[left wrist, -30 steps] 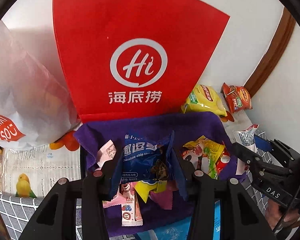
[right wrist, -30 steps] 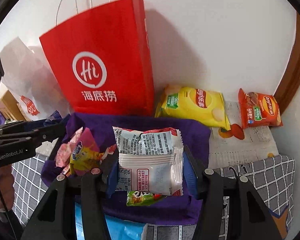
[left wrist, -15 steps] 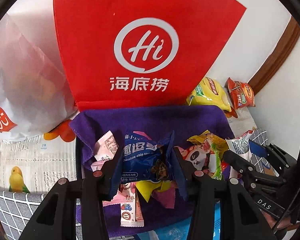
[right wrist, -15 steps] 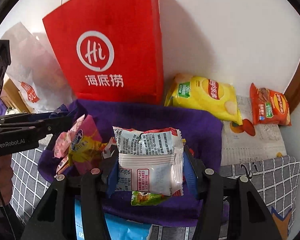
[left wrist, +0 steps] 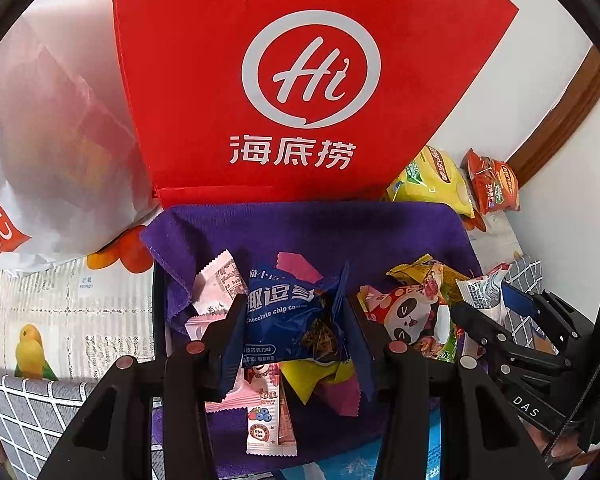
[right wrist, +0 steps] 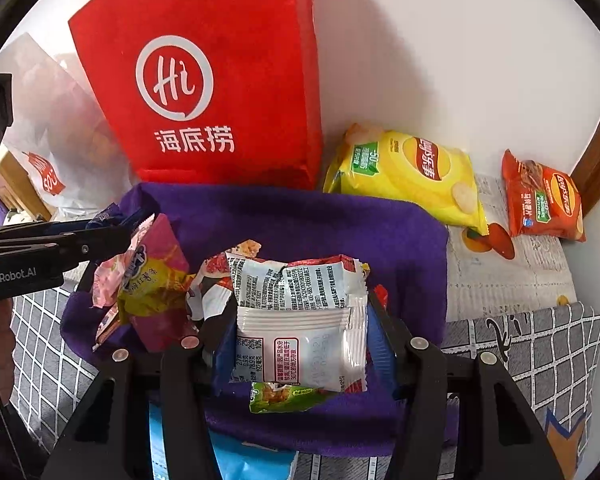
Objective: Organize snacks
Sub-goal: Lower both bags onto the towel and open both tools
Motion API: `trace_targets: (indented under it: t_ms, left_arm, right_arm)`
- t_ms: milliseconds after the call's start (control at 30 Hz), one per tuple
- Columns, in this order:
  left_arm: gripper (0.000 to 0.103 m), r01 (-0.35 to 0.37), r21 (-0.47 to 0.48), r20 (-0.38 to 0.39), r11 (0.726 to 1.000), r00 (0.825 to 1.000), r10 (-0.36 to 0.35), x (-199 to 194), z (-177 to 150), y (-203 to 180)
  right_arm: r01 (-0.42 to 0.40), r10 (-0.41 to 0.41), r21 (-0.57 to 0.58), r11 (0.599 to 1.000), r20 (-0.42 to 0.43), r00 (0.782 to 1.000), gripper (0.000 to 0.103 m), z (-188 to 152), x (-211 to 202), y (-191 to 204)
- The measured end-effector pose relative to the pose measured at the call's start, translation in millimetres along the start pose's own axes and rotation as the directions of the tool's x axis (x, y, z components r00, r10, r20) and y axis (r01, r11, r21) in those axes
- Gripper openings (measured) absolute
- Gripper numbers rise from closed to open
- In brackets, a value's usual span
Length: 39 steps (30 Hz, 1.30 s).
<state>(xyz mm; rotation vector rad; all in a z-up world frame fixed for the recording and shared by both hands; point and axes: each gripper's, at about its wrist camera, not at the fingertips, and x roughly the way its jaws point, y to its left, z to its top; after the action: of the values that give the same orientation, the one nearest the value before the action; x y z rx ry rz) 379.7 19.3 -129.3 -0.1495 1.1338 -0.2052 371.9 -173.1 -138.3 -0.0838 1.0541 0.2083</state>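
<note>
left gripper [left wrist: 290,320]: squeezes blue cookie pack [left wrist: 288,316], lower over purple cloth [left wrist: 320,228] than before | right gripper [right wrist: 302,336]: squeezes white snack pack [right wrist: 300,320], lower too | red bag [left wrist: 300,80] looks bigger

Snack packets [left wrist: 412,316] lie on a cloth [right wrist: 340,216]; behind it a bag [right wrist: 220,80], chip packs [right wrist: 412,172] to its right

Glossy plastic snack wrappers [left wrist: 288,320] – fuzzy purple cloth [right wrist: 340,224] – matt red bag [right wrist: 220,80]

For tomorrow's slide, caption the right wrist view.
Right claw grips a white snack packet above a purple cloth.
</note>
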Motion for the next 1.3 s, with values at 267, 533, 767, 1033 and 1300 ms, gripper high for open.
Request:
trace_targets:
  t_ms: [267, 533, 767, 1033, 1300]
  left_arm:
    - [0.044, 0.001, 0.012, -0.023, 1.000, 1.000, -0.001, 7, -2, -6]
    - [0.045, -0.002, 0.021, -0.026, 1.000, 1.000, 0.002, 11, -4, -11]
    - [0.045, 0.011, 0.018, -0.029, 1.000, 1.000, -0.011, 14, -4, -13]
    - [0.046, 0.087, 0.029, -0.041, 0.996, 0.995, -0.086, 16, -6, -22]
    - [0.048, 0.096, 0.034, -0.041, 0.995, 0.995, -0.095, 16, -6, -23]
  right_arm:
    - [0.009, -0.009, -0.011, 1.000, -0.010, 1.000, 0.057, -1, 1, 2]
    - [0.008, -0.008, -0.018, 1.000, -0.017, 1.000, 0.061, 0, 1, 3]
    - [0.004, -0.004, -0.014, 1.000, 0.011, 1.000, 0.066, 2, -13, 4]
    - [0.001, -0.001, 0.001, 1.000, 0.050, 0.999, 0.067, 6, -28, 1]
    - [-0.003, 0.003, 0.006, 1.000, 0.061, 0.998, 0.067, 7, -32, 0]
